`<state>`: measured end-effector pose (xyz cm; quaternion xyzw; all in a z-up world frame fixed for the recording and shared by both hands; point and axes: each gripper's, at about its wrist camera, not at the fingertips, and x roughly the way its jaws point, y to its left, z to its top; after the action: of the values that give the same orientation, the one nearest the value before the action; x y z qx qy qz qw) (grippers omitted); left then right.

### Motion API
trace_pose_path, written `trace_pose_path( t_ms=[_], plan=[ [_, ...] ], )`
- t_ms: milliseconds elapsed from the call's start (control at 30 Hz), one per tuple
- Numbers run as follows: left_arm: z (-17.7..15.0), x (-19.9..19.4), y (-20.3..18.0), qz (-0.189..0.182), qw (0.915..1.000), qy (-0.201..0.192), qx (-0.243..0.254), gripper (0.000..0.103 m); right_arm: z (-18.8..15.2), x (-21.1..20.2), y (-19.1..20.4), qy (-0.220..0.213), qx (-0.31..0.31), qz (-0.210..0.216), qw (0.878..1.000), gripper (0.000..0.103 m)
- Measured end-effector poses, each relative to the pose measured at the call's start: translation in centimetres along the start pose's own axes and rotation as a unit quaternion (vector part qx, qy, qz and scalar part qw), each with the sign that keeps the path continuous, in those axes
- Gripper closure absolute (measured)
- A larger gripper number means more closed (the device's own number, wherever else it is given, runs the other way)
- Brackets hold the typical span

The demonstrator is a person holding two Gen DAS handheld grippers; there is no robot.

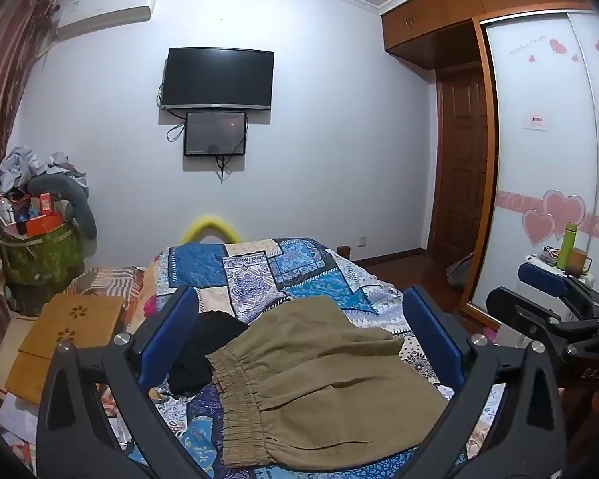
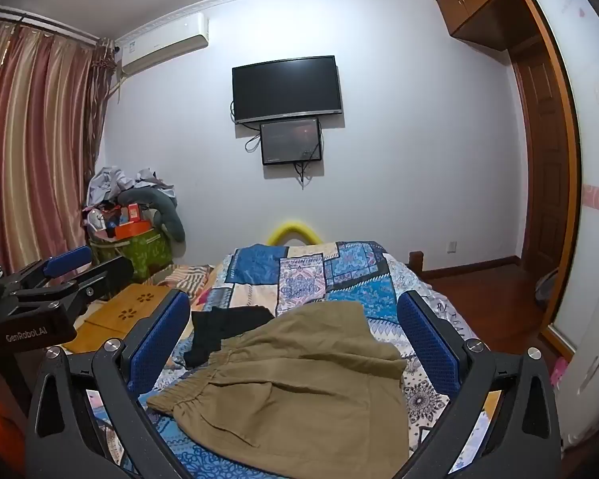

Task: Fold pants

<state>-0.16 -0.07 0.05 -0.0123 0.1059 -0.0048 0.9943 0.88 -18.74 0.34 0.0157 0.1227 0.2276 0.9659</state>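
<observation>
Khaki pants (image 1: 319, 383) with an elastic waistband lie crumpled on the patchwork bedspread (image 1: 259, 271), waistband toward the near left. They also show in the right wrist view (image 2: 299, 379). My left gripper (image 1: 299, 331) is open and empty, held above the pants with its blue pads wide apart. My right gripper (image 2: 295, 331) is open and empty above the pants too. In the left wrist view the right gripper (image 1: 547, 283) shows at the right edge. In the right wrist view the left gripper (image 2: 68, 267) shows at the left.
A black garment (image 1: 203, 355) lies just left of the pants. A wooden lap tray (image 1: 68, 331) lies on the bed's left side. A cluttered green basket (image 1: 40, 255) stands in the far left corner. A wardrobe (image 1: 547, 151) and a side table with a green bottle (image 1: 569, 245) are on the right.
</observation>
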Motion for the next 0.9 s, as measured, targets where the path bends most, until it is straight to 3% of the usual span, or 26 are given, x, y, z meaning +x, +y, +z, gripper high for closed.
trace_pose_path(
  t_ms=[167, 900],
  plan=[
    [-1.1, 0.5, -0.4, 0.005, 1.0000, 0.000, 0.003, 0.000, 0.1, 0.0, 0.0, 0.002, 0.004, 0.000, 1.000, 0.000],
    [-0.5, 0.6, 0.0, 0.001, 1.0000, 0.007, -0.004, 0.000, -0.1, 0.2, 0.0, 0.004, 0.006, 0.000, 1.000, 0.000]
  ],
)
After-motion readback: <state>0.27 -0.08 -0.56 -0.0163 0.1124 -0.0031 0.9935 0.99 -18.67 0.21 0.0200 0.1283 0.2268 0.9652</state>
